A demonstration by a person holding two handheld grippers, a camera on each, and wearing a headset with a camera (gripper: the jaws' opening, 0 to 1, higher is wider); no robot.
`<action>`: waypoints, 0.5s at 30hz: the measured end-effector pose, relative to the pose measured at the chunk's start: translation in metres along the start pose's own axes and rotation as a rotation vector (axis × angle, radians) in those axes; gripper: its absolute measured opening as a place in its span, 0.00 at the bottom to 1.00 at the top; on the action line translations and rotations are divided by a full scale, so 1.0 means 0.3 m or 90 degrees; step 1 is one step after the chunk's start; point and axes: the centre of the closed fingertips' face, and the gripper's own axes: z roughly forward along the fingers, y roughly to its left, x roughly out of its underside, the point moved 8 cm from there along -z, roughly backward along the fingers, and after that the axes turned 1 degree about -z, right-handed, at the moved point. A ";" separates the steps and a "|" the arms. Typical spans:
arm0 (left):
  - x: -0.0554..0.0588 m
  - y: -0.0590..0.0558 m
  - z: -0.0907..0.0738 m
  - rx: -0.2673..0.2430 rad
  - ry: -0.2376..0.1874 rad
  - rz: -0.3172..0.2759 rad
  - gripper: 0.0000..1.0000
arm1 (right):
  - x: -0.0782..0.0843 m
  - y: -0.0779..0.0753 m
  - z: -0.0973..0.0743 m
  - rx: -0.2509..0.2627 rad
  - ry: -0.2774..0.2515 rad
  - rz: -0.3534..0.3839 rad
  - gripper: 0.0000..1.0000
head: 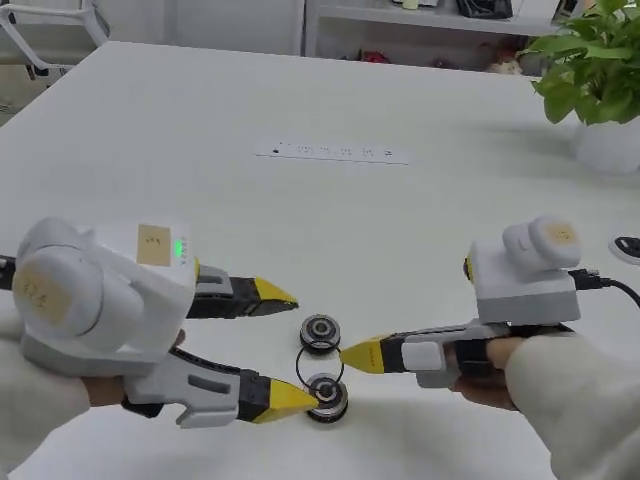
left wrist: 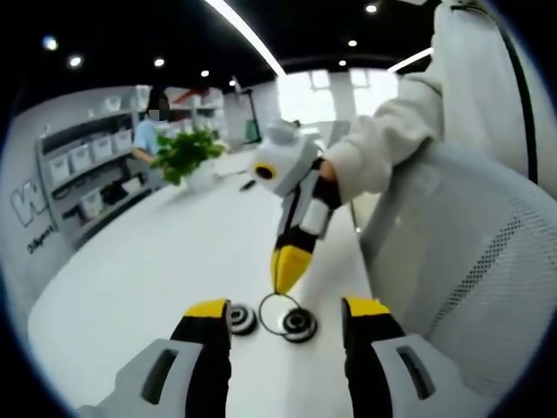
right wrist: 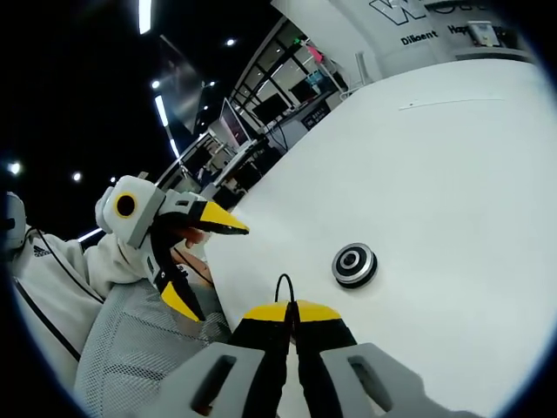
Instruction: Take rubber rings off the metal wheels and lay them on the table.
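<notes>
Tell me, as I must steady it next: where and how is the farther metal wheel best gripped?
Probably across its outer rim, from above: the farther metal wheel lies flat on the table, so only its round edge offers two opposite sides for the jaws.

Left gripper [head: 300, 347] spread, right gripper [head: 350, 354] pinched.
</notes>
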 end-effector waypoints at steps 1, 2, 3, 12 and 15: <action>-0.001 0.002 -0.010 -0.006 -0.002 0.000 0.52 | -0.004 0.004 -0.001 -0.002 -0.004 0.000 0.00; -0.002 0.006 -0.024 -0.017 -0.005 -0.003 0.53 | -0.006 0.006 -0.001 -0.003 -0.007 0.000 0.00; -0.003 0.009 -0.033 -0.024 -0.008 -0.005 0.54 | -0.009 0.008 -0.001 -0.005 -0.010 0.001 0.00; 0.021 0.003 -0.109 -0.059 -0.012 -0.032 0.64 | -0.029 0.026 0.004 -0.020 -0.032 0.000 0.00; 0.033 0.001 -0.127 -0.066 -0.013 -0.046 0.68 | -0.034 0.037 0.008 -0.025 -0.035 -0.002 0.00</action>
